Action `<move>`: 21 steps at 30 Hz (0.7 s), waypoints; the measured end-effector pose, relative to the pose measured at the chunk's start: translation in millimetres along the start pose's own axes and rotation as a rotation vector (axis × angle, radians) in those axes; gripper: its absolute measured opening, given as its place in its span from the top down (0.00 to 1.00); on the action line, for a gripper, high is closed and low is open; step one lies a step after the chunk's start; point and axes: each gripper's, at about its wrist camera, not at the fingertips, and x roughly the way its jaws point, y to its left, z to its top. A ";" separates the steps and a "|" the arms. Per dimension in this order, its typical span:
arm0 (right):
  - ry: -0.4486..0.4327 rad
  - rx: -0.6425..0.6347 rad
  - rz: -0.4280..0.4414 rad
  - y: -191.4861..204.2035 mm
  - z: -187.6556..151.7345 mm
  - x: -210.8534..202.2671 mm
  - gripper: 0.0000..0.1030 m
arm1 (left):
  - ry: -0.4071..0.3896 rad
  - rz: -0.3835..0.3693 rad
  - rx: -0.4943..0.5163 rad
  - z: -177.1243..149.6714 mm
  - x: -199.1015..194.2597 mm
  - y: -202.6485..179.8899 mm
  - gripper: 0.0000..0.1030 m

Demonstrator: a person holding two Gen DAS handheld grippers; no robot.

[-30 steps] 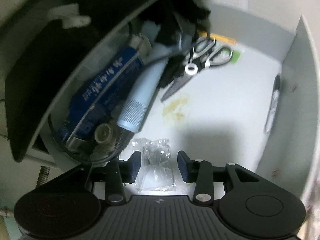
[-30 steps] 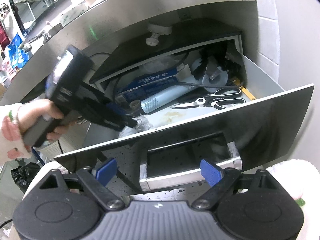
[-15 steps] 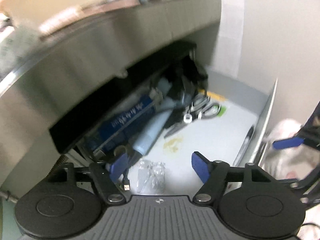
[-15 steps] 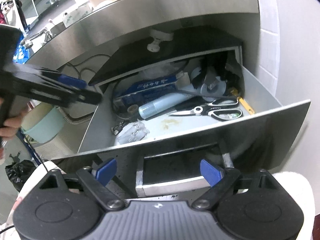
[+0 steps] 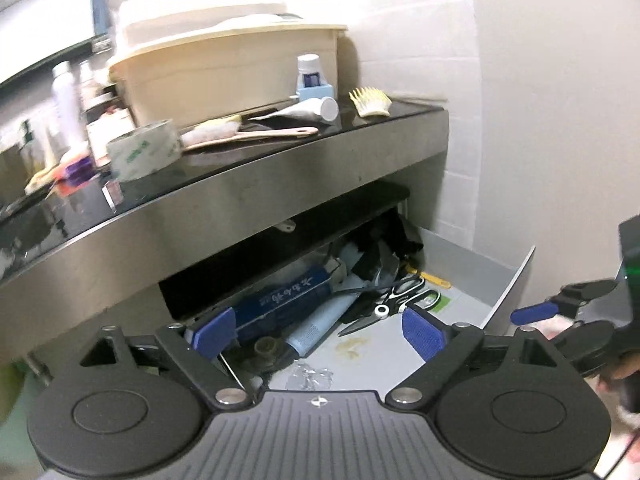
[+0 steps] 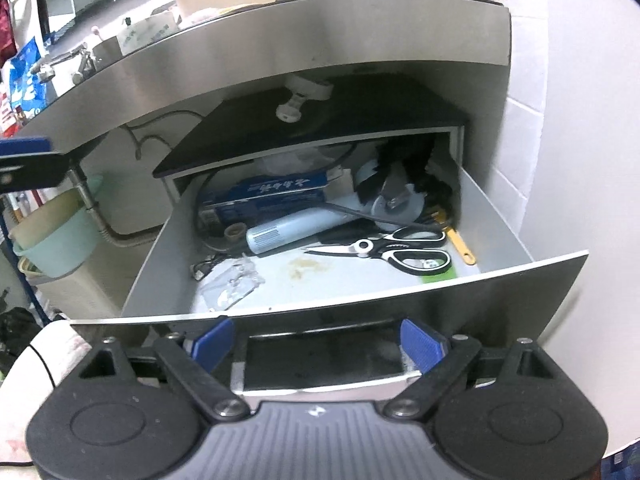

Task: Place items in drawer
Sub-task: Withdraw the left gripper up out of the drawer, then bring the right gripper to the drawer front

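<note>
Two grippers, both spread wide, both empty. Open drawer [image 6: 516,284] as landmark: grey metal, smooth floor, stained. Inside: crinkled clear packet [image 6: 232,286] near front, steel scissors [image 6: 392,250] with black handles, pale blue tube [image 6: 292,232], blue carton [image 6: 268,196] toward back. Left gripper [image 5: 318,332] raised above drawer, facing countertop. Right gripper [image 6: 316,342] just before drawer front. Likely step: fetching next item, perhaps tape roll [image 5: 144,150] above drawer; calls for reach up.
</note>
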 end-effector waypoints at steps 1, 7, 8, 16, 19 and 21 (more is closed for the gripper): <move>0.001 -0.005 -0.005 0.4 -0.4 0.6 0.12 | -0.008 0.012 -0.010 -2.2 -4.1 -0.9 0.12; 0.012 -0.053 -0.014 7.0 -4.8 5.2 0.11 | -0.058 0.088 -0.069 -14.7 -25.5 -6.7 0.11; 0.010 -0.061 -0.014 8.7 -5.9 5.6 0.07 | -0.060 0.087 -0.073 -16.6 -27.7 -7.5 0.11; 0.034 -0.117 -0.036 16.6 -15.4 16.9 0.05 | -0.070 0.093 -0.152 -40.4 -45.2 -10.7 0.11; 0.044 -0.118 -0.041 16.8 -20.4 21.7 0.05 | -0.089 0.103 -0.187 -49.3 -51.7 -9.9 0.11; 0.054 -0.122 -0.045 18.1 -22.3 24.9 0.05 | -0.096 0.110 -0.211 -54.1 -55.0 -9.8 0.09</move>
